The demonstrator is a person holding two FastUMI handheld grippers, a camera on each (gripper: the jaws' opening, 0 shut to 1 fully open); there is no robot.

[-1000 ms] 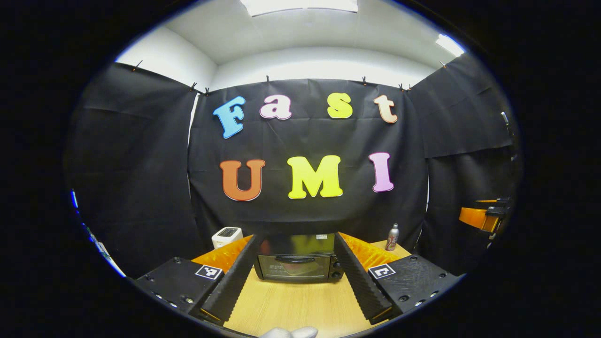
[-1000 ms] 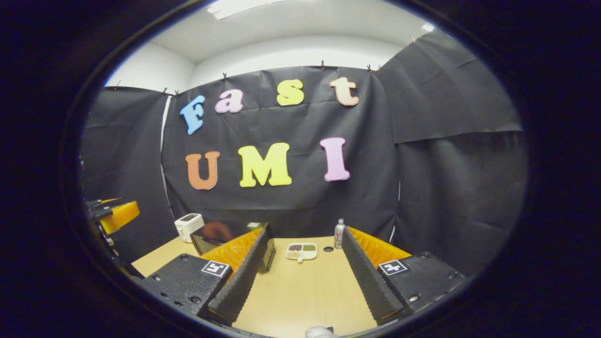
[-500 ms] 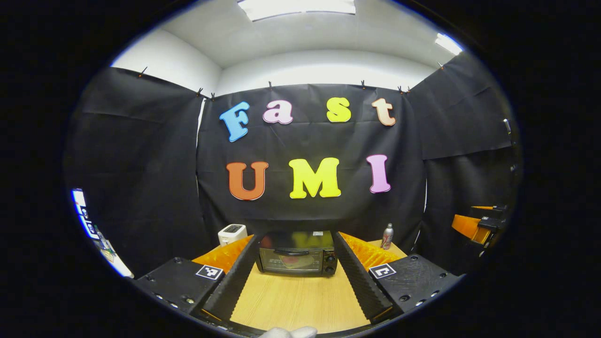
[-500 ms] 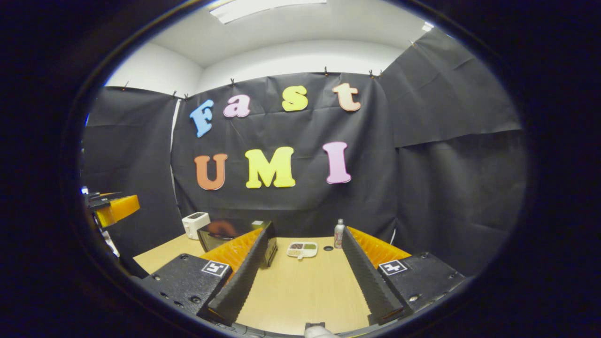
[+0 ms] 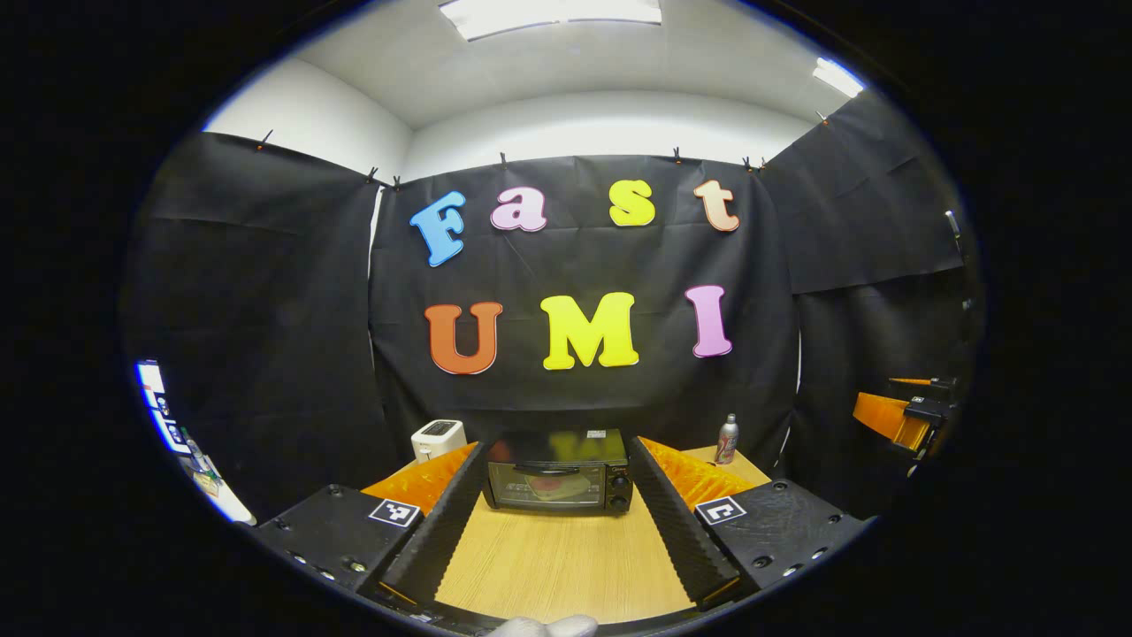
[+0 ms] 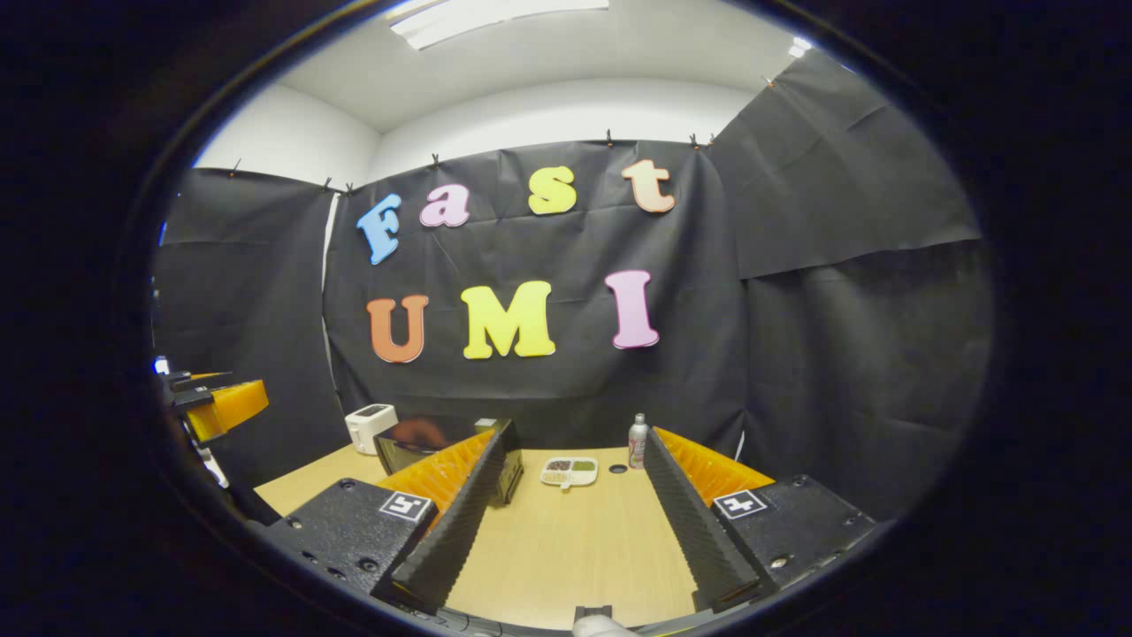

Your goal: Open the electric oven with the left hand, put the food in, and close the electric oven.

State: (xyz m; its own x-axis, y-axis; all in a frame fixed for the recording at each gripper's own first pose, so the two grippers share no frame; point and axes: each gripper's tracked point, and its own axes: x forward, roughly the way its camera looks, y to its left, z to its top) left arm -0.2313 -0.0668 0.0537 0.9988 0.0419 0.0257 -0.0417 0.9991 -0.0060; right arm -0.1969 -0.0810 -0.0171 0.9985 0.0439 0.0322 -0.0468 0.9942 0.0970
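The electric oven (image 5: 558,483) sits toward the back of the wooden tabletop (image 5: 566,566), its glass door shut and the bar handle along the top of the door untouched. In the left gripper view it stands straight ahead, framed between the two fingers of the left claw (image 5: 562,531), which hangs over the near part of the tabletop with its fingers spread wide and nothing between them. The oven is well apart from those fingertips.

The right claw (image 6: 566,522) hovers over the tabletop too, its fingers wide apart and empty. Straight ahead of it, in the right gripper view, lies the food: a small white tray (image 6: 569,472) with compartments holding darker and greenish portions, flat on the tabletop, to the right of the oven (image 6: 442,447) and near a small round dark mark on the wood. Just behind the tray, close to the black cloth wall, a slim metal bottle (image 6: 637,441) stands upright.

A white toaster (image 5: 438,438) rests at the back left corner of the tabletop, just beside the oven on its left. The bottle (image 5: 727,440) stands off to the oven's right in the left gripper view.

At the far right edge of the left gripper view the right claw (image 5: 902,416) shows, held in the air, and at the far left edge of the right gripper view the left claw (image 6: 212,402) shows likewise.
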